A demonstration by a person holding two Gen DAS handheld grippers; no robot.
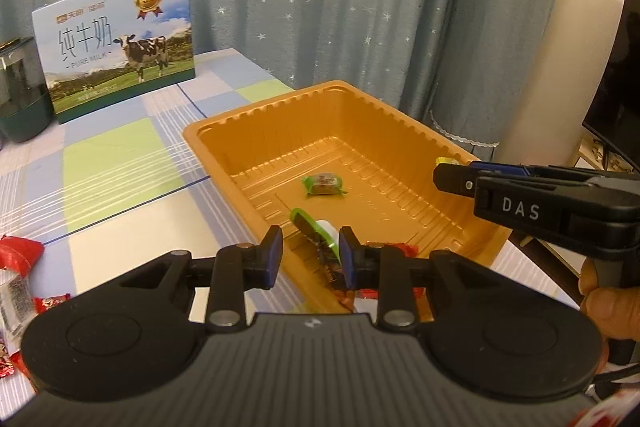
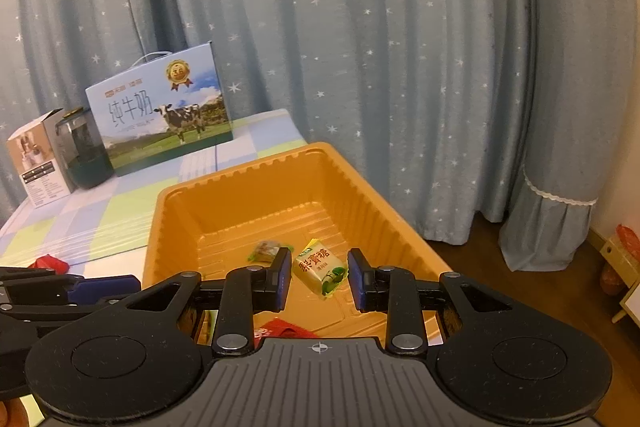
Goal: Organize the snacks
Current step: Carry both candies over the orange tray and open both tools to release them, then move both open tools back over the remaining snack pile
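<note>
An orange plastic tray (image 1: 240, 123) (image 2: 172, 195) stands on the checked tablecloth. On its floor lies a green-wrapped sweet (image 1: 323, 183) (image 2: 264, 251). My left gripper (image 1: 312, 255) hangs over the tray's near edge, and a green, white and dark snack pack (image 1: 316, 235) sits tilted between its pads. The pack leans on the right pad and a gap shows at the left pad, so the gripper is open. My right gripper (image 2: 320, 279) (image 1: 450, 179) is shut on a yellow-green candy pack (image 2: 320, 269) (image 1: 444, 160) above the tray's right side.
Red-wrapped snacks lie in the tray's near corner (image 1: 400, 249) and on the table at the left (image 1: 20, 255). A milk carton box (image 1: 120, 43), a dark green jar (image 1: 20, 95) and a small box (image 2: 32, 155) stand at the back. Starred curtains hang behind the table.
</note>
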